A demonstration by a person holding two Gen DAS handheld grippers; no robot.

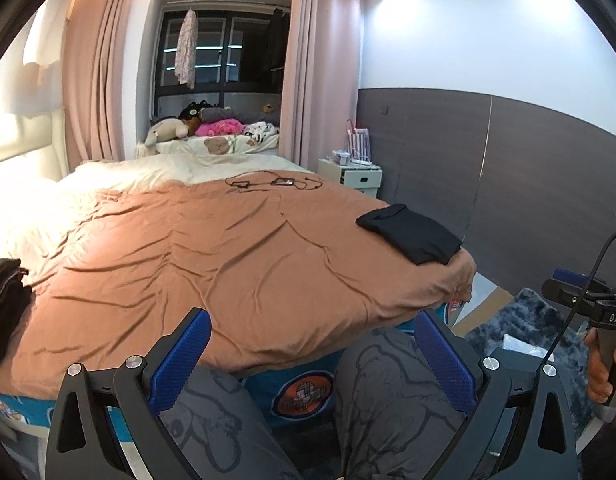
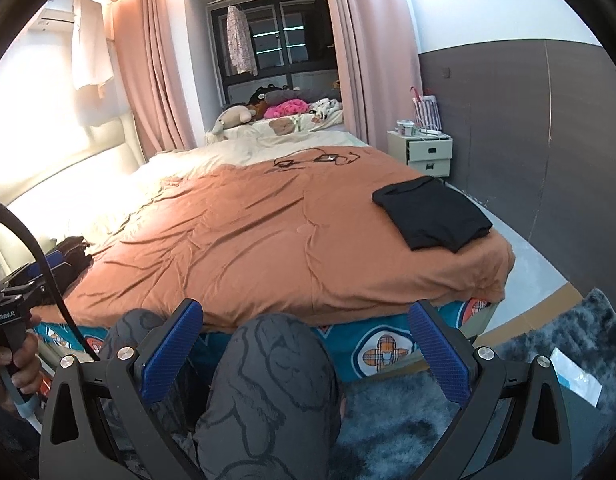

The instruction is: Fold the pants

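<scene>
A folded black garment (image 1: 412, 238) (image 2: 432, 213) lies flat on the orange bedspread (image 1: 228, 256) (image 2: 268, 240) near the bed's right corner. A heap of dark clothes (image 1: 6, 304) (image 2: 70, 254) sits at the bed's left edge. My left gripper (image 1: 314, 350) is open, held off the near edge of the bed above a person's knees, with nothing between its blue fingers. My right gripper (image 2: 306, 342) is open too, likewise empty and short of the bed. Each gripper shows at the edge of the other's view, in a hand.
Black cables (image 1: 272, 182) (image 2: 316, 159) lie on the far part of the spread. A cream bedside cabinet (image 1: 350, 176) (image 2: 422, 150) stands right of the bed by the grey wall. A shaggy blue rug (image 2: 408, 420) covers the floor. Plush toys (image 1: 212, 126) pile at the window.
</scene>
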